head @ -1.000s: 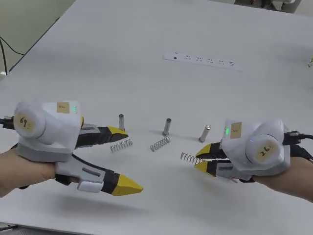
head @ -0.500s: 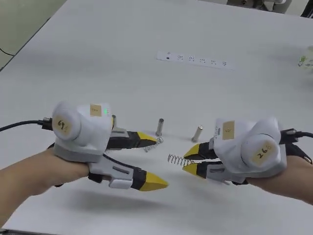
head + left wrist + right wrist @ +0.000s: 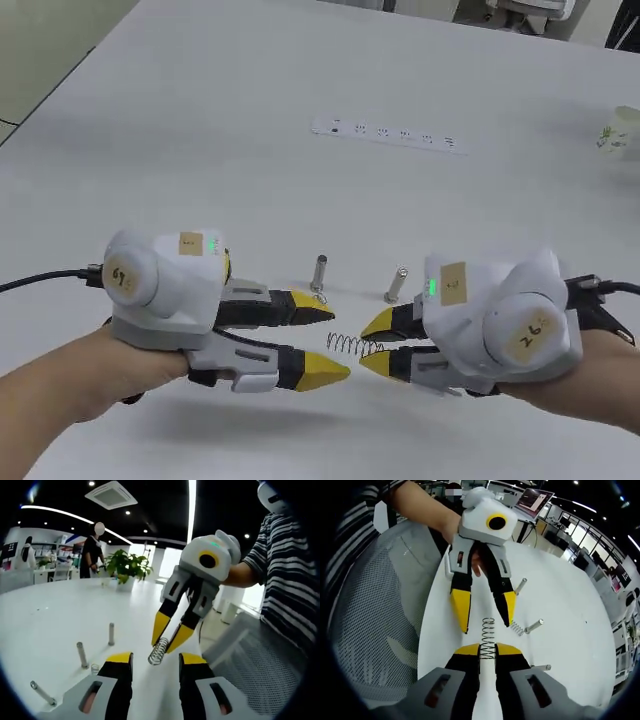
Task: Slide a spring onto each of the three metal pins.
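Steel spring point(image 3: 350, 345), pinched at one end by the right gripper point(image 3: 368, 345), juts level above the worktop point(image 3: 200, 150) toward the left gripper point(image 3: 337, 342), whose jaws are spread, probably to steady its free end. The left gripper view gives all three pins point(image 3: 111, 633), bare, with another spring point(image 3: 94, 668) beside one; the head view gives two.

Open-plan office/lab: white worktable point(image 3: 200, 120), ceiling AC vent point(image 3: 111, 494), strip lights point(image 3: 191, 510), potted plant point(image 3: 125, 570), mesh chair point(image 3: 375, 605), monitor point(image 3: 534, 502).
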